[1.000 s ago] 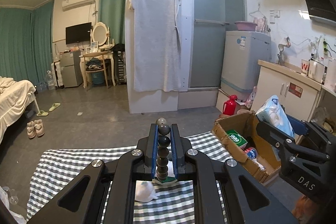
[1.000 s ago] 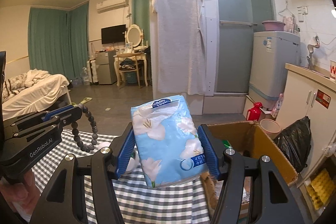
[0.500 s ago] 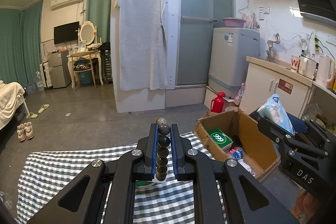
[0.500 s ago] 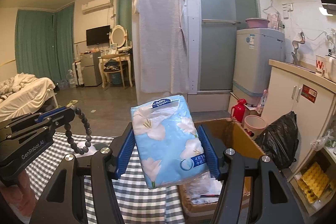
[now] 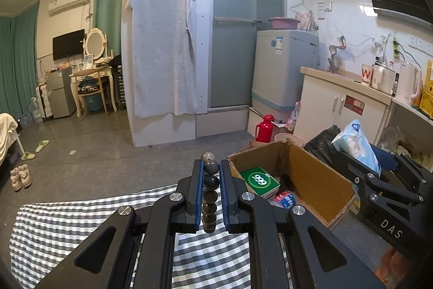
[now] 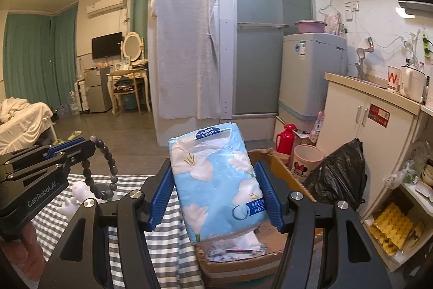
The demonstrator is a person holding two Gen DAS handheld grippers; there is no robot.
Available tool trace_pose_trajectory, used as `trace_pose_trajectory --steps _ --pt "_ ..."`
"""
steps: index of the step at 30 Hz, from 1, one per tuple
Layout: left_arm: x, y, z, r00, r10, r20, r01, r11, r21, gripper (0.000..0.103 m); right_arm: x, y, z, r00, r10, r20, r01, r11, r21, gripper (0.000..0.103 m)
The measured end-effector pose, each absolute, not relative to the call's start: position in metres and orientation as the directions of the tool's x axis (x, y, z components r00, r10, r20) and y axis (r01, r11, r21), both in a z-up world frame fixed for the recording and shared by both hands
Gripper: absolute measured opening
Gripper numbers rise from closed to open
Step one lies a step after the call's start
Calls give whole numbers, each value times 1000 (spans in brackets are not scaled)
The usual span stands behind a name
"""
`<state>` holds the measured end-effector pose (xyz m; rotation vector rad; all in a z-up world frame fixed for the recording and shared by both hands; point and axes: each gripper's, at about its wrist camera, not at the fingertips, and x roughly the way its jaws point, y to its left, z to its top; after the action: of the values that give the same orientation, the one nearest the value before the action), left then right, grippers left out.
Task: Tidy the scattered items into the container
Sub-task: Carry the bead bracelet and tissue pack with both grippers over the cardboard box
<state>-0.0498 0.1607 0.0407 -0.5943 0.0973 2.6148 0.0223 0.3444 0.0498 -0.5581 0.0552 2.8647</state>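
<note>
My left gripper (image 5: 210, 167) is shut on a dark bead bracelet (image 5: 209, 197) and holds it above the striped table, left of the cardboard box (image 5: 319, 175). The bracelet hangs as a loop in the right wrist view (image 6: 101, 172). My right gripper (image 6: 215, 175) is shut on a blue flowered tissue pack (image 6: 216, 180) and holds it over the box (image 6: 281, 167). In the left wrist view the pack (image 5: 354, 145) and right gripper (image 5: 362, 167) sit at the box's right side. The box holds a green 999 packet (image 5: 259, 180) and other items.
The striped cloth (image 5: 67, 229) covers the table. A small white figure (image 6: 78, 192) lies on it below the bracelet. A black rubbish bag (image 6: 338, 175), a pink bin (image 6: 307, 161) and a red flask (image 6: 285, 137) stand beyond the box. A white cabinet (image 6: 365, 121) is at the right.
Both grippers have moved right with their loads. The tissue pack is now over the box, and the bracelet has come closer to the box's left wall.
</note>
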Motion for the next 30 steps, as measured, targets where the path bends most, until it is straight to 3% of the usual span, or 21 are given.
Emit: trace_pose_trajectory --steps 30 --pt "-57 267 25 -673 552 -493 -604 -794 -65 11 29 424 27 -831 337 -443 -376 -927 1 60"
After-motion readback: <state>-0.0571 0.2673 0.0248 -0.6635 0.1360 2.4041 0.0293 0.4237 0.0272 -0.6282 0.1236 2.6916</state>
